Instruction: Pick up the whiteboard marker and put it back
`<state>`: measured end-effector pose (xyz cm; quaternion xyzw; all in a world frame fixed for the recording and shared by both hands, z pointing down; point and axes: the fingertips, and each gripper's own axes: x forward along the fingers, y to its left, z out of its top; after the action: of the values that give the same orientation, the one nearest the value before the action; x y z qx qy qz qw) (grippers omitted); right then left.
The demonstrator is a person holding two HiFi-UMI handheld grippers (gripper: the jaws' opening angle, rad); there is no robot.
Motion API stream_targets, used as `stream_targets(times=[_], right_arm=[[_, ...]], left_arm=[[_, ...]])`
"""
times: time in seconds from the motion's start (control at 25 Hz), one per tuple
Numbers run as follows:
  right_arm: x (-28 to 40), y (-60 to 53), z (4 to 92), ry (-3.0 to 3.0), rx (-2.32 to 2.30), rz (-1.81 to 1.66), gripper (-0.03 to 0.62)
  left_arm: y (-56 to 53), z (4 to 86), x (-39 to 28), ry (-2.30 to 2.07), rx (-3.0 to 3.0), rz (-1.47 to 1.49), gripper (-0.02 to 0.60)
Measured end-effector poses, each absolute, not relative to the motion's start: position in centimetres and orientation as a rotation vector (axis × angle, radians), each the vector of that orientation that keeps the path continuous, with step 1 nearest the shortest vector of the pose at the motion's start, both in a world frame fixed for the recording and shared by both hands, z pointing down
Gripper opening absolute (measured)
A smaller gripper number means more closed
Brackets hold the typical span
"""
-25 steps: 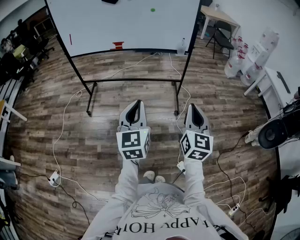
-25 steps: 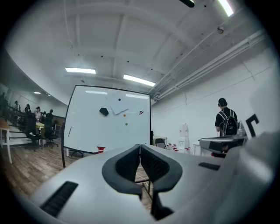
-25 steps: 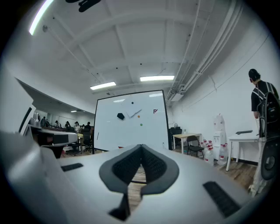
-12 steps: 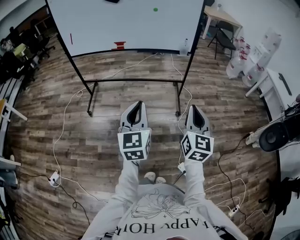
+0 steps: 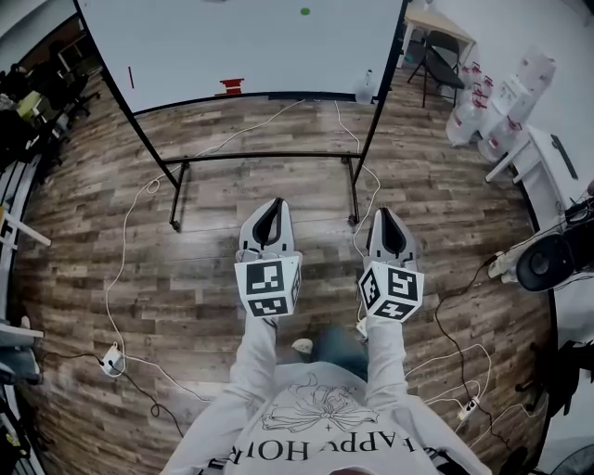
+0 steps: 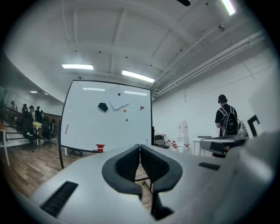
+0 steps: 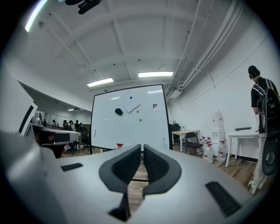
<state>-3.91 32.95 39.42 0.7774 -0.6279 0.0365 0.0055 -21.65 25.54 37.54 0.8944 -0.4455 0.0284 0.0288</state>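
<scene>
I've got both tools side by side, low in the centre of the head view, above the wooden floor [image 5: 111, 232] and pointing up the frame at the whiteboard [image 5: 241, 46]. The left gripper [image 5: 273, 202] is closed, its ribbed black pads meeting at the tips with nothing between them. The right gripper [image 5: 381, 212] is closed as well and also empty, with only a hairline slit between its pads in its own view. What I take for the whiteboard marker [image 5: 130, 76] sits in the upper left of the head view. It is a short, thin, dark-red stick, almost upright, lying against the white face close to the board's left edge and a little above the bottom rail. From the gripper views it reads as a fine dark line at the board's lower left, too small for me to make out a cap or any print. It is well apart from both tools. Further right, on the bottom rail, there is a small red block [image 5: 232, 87] that I cannot identify, and a green dot [image 5: 304, 11] sits near the top of the board.
</scene>
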Motion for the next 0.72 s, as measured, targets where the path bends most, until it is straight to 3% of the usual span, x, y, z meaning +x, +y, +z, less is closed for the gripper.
stream_targets(times=[0.32,0.72], right_arm=[[-1.5,28.6,40.5,-1.961,2.413,0.126,0.005],[7.1,17.1,39.5,-2.011,2.384,0.091,0.008]], left_arm=[[21.1,39.3,-19.5,-1.384,2.720,0.113,0.008],[10.2,38.2,-13.1,-1.490,2.681,0.072,0.008]])
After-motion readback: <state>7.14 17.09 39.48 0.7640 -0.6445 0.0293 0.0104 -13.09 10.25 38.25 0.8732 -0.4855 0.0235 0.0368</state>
